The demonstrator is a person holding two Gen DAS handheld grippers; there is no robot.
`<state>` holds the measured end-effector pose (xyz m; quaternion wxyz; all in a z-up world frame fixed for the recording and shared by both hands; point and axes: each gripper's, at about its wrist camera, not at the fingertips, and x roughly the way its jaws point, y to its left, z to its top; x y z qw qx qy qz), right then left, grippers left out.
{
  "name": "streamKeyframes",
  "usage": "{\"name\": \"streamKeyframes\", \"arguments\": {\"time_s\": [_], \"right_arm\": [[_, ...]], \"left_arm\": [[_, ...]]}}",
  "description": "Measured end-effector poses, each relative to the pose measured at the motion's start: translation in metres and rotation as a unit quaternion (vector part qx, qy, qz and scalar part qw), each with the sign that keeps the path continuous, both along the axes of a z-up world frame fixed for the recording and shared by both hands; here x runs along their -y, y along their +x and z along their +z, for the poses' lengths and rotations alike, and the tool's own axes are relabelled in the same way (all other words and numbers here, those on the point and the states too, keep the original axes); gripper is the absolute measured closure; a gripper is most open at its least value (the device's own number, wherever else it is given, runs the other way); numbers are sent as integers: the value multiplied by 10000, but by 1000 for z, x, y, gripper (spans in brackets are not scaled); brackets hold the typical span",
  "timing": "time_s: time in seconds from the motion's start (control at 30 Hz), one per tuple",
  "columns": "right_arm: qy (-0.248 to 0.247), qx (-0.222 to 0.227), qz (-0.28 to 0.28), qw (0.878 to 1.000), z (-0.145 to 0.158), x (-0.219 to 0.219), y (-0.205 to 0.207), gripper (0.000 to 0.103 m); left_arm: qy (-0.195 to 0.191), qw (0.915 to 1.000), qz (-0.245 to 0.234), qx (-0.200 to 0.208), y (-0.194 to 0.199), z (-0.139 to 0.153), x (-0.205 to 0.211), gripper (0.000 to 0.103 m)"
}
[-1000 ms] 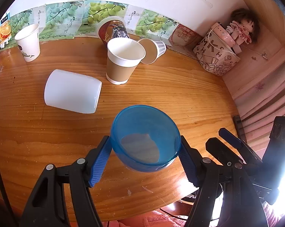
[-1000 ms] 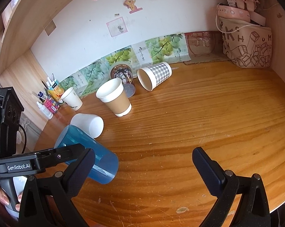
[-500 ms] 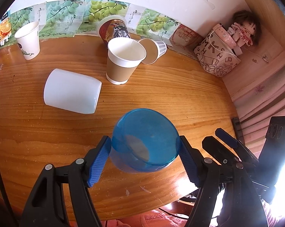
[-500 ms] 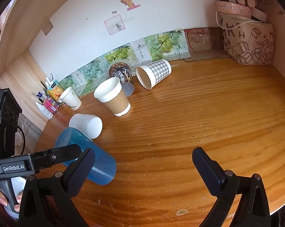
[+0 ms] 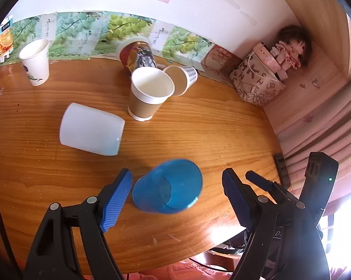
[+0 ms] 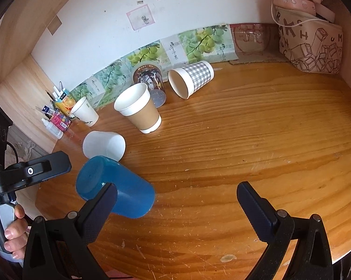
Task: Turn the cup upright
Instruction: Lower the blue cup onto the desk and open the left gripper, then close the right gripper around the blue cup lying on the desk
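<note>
While tilted, blue cup (image 5: 168, 187) sits between spread left hand-held gripper (image 5: 176, 187) fingers.

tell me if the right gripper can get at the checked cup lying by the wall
Probably yes. The right gripper is open, and bare table lies between it and the checked cup, whose mouth faces it.

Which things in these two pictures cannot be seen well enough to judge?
- Blue cup: blurred in the left wrist view; whether it rests on the table is unclear. In the right wrist view the right gripper covers its near side.
- White cup: partly hidden behind the blue cup in the right wrist view.
- Printed cup: the brown paper cup hides its base in the left wrist view.
- Left gripper: only partly visible at the right wrist view's edge.
</note>
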<state>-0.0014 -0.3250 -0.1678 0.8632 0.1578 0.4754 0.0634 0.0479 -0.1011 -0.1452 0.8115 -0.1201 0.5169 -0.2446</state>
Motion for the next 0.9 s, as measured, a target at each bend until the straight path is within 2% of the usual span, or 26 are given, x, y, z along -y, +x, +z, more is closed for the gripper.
{"name": "streamKeyframes", "arguments": {"time_s": [0.27, 0.37, 0.47, 0.57, 0.73, 0.83, 0.9], "right_arm": [[704, -899, 247, 9932, -1, -3, 19, 0], [1052, -1243, 255, 9863, 0, 1, 31, 0], [1431, -1733, 155, 9743, -1, 7, 47, 0], [1786, -2260, -61, 9576, -7, 15, 61, 0], [2093, -3324, -309, 9191, -25, 18, 82, 0], [2272, -3965, -380, 8887, -39, 18, 91, 0], [2557, -4391, -459, 8601, -51, 16, 93, 0]], "left_arm": [[-85, 9994, 349, 2, 9, 7, -35, 21], [-106, 9987, 488, -21, 13, 6, -50, 21], [-153, 9980, 615, -81, 17, 5, -65, 21], [-149, 9974, 696, -108, 20, 5, -77, 21], [-124, 9977, 664, -88, 23, 9, -93, 21], [16, 9983, 565, 129, 20, 16, -97, 21], [117, 9982, 464, 349, 16, 21, -96, 21]]}}
